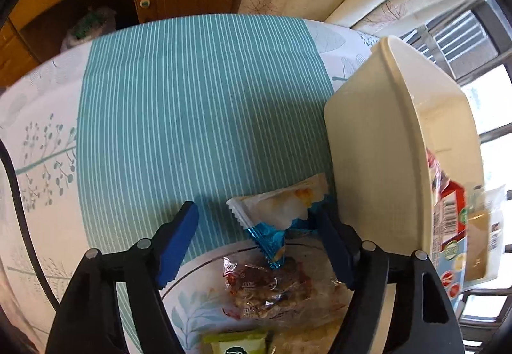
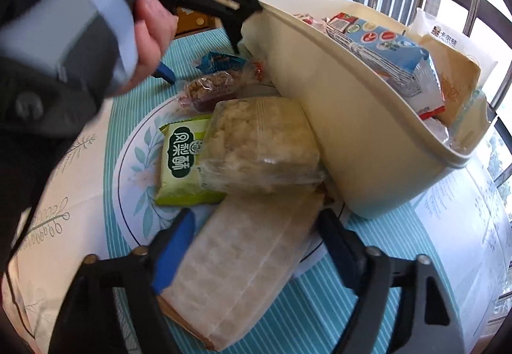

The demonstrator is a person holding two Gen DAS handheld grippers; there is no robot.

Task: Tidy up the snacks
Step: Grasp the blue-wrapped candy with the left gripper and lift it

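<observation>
Wrapped snacks (image 2: 256,142) heaped on plate (image 2: 134,162)

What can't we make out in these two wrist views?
- Cream bin: left wrist view shows mostly its outer wall; contents largely hidden.
- Green packet: cut off by the bottom edge in the left wrist view.
- Left hand-held gripper: its fingertips are mostly hidden behind the hand in the right wrist view.
- Long pale packet: no label readable; whether the right hand-held gripper pads touch it is unclear.
</observation>
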